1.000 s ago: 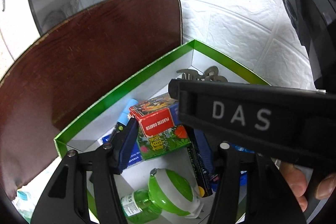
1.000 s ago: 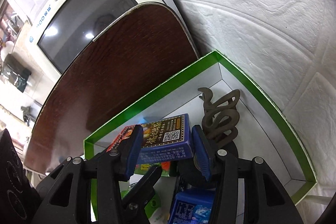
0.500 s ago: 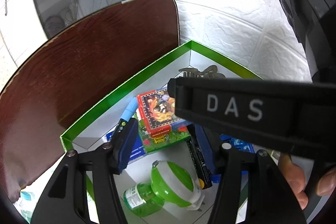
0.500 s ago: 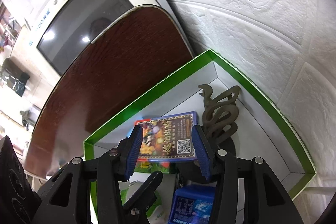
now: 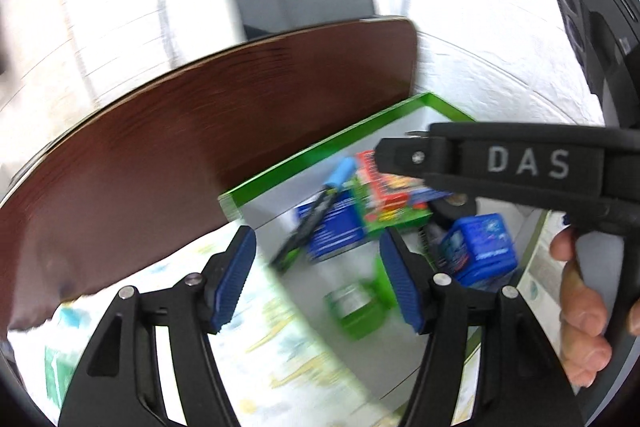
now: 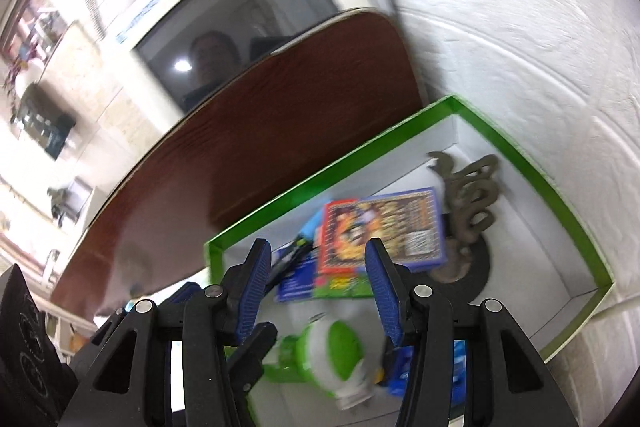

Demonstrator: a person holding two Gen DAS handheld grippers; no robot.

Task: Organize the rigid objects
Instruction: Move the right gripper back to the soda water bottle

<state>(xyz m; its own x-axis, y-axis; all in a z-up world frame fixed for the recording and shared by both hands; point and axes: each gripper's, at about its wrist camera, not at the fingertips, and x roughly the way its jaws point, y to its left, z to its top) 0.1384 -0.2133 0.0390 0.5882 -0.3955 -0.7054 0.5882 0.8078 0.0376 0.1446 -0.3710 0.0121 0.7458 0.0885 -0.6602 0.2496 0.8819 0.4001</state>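
A green-rimmed white box [image 6: 520,163] holds several items. A red-and-blue card box [image 6: 384,231] lies flat on top of a green packet [image 5: 396,217], next to a brown snake figure [image 6: 472,199]. A green-and-white bottle [image 6: 332,351], a blue tub [image 5: 476,247] and a blue-capped pen [image 5: 316,215] lie in the box too. My right gripper [image 6: 316,291] is open and empty above the box. My left gripper [image 5: 316,279] is open and empty, over the box's near left edge. The right gripper's body [image 5: 512,167] crosses the left wrist view.
A dark brown wooden board [image 5: 200,155] stands behind the box, with a white monitor [image 6: 224,27] behind it. A white textured wall [image 6: 520,27] is on the right. A patterned cloth [image 5: 280,347] covers the surface in front of the box.
My right gripper let go of the card box, which now lies flat in the green-rimmed box, and drew back. My left gripper pulled back and to the left.
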